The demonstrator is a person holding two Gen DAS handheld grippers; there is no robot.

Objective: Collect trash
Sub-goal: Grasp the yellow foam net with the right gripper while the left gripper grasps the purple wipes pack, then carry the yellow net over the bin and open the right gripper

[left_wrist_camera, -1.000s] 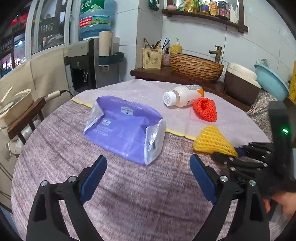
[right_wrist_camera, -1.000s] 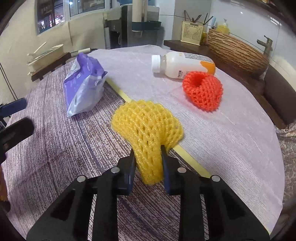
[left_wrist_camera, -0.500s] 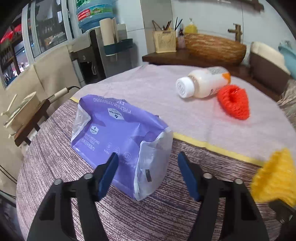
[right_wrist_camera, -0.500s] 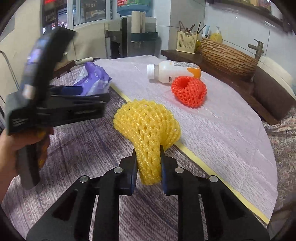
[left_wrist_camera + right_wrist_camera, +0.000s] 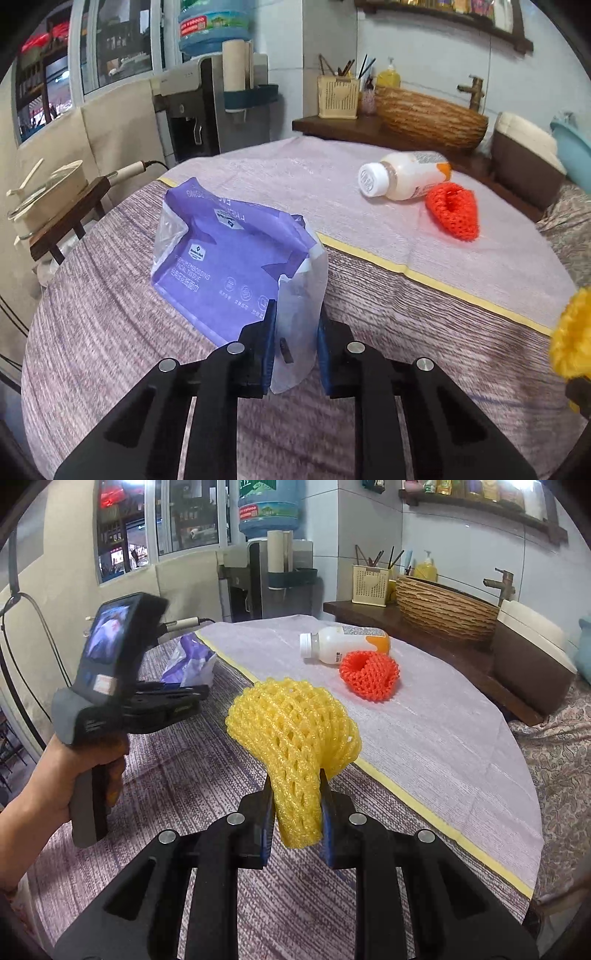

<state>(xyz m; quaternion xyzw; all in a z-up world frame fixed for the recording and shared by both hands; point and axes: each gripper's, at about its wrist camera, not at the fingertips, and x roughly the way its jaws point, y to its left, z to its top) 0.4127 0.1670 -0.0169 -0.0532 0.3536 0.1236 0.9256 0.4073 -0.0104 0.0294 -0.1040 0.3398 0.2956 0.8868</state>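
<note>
Left hand-held gripper [image 5: 294,345] jaws just closing, now pinching purple tissue bag [image 5: 236,258] corner. Right hand-held gripper [image 5: 296,823] clenched on yellow foam net [image 5: 295,727]. Both ready to lift off desk [image 5: 110,332].

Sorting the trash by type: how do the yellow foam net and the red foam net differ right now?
The yellow foam net is clamped in the right gripper, off the table; the red foam net lies loose beside the bottle. Yellow is stretched long, red curled into a cup. Both are mesh fruit sleeves.

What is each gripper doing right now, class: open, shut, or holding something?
Left gripper: jaws just closed on the purple tissue pack.
Right gripper: shut on the yellow foam net.
</note>
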